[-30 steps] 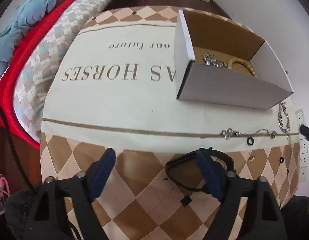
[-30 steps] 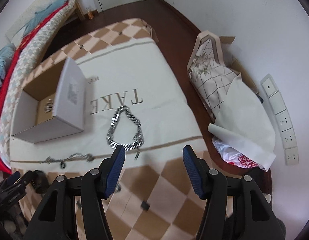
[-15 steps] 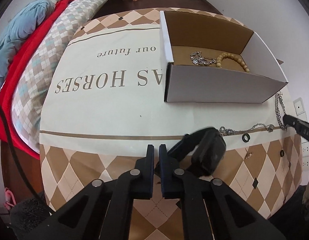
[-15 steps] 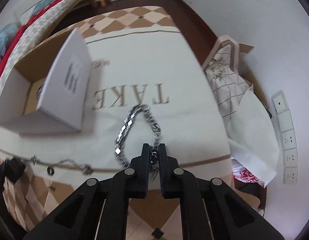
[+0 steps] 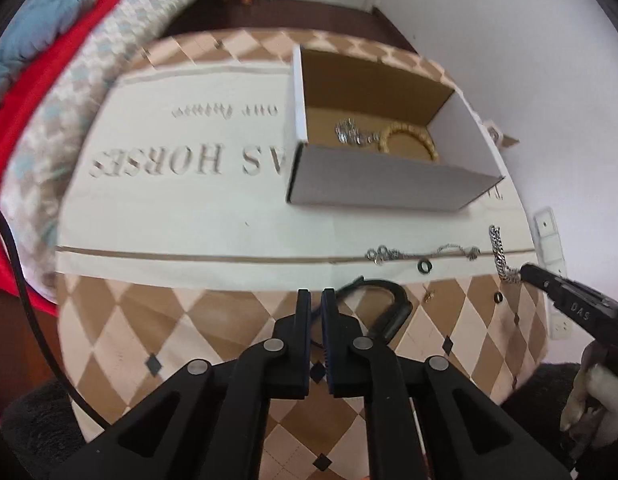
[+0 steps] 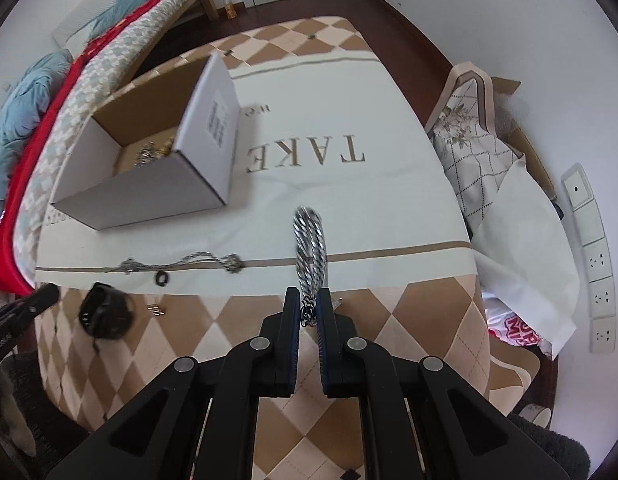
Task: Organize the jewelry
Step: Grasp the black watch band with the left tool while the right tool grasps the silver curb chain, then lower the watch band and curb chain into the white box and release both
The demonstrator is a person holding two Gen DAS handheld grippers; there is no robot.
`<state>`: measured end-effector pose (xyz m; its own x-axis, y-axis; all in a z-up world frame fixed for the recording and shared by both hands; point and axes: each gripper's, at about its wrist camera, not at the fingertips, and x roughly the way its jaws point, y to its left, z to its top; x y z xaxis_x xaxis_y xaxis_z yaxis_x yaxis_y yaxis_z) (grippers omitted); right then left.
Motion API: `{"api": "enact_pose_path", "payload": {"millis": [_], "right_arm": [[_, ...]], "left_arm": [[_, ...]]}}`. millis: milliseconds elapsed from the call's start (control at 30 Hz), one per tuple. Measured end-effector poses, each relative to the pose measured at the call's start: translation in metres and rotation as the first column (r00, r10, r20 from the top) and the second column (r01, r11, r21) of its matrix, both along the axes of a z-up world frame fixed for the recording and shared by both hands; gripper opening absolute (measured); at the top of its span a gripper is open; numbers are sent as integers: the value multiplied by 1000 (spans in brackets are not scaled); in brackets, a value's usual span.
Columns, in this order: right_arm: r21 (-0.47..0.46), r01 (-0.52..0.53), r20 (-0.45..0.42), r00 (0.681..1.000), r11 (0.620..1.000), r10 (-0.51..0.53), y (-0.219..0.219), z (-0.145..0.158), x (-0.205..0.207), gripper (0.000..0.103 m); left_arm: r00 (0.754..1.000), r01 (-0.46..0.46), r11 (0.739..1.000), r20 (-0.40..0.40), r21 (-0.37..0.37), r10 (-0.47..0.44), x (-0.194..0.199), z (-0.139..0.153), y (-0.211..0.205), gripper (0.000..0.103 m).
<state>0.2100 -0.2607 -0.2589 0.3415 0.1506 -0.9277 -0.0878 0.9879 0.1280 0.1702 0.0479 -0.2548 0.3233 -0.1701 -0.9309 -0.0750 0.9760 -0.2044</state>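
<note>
The right gripper [image 6: 307,312] pinches the thick silver chain [image 6: 309,246] near the table's front edge [image 6: 269,400], beside the open box [image 6: 149,196]. The left gripper [image 5: 316,312] clamps the black watch strap [image 5: 383,300]; a thin chain [image 5: 421,255] lies between them.

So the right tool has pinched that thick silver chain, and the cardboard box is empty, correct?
Not quite. The right gripper does pinch the chain, but the box is not empty: the left wrist view shows a bead bracelet and a silver piece inside.

Shiny metal chain [image 6: 310,248], matt cardboard box [image 6: 149,196] with brown inside, cream cloth [image 6: 349,208] over checked fabric.
</note>
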Motion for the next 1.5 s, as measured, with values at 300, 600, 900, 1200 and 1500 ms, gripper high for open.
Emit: {"api": "enact_pose_path", "payload": {"millis": [300,600,900,1200,1500], "right_arm": [[21,10,7,1000,1000,-10,-3,7,0,8],[42,22,-10,1000,999,-21,-6,0,1,8],[111,18,48,999,994,-23,-2,30,3,8],[151,-36,138,990,988,15,14,79,5,8],[159,-111,263,963,981,66,42,140,18,8]], "left_arm": [[993,37,990,-104,-132,-51,22,-34,1,45],[991,112,993,-66,-32,-114,22,-37,-21,4],[998,59,998,14,34,-59,14,-15,-22,3],[989,-21,997,145,79,9,11,54,-6,3],[969,-37,993,248,111,8,33,106,-4,3]]}}
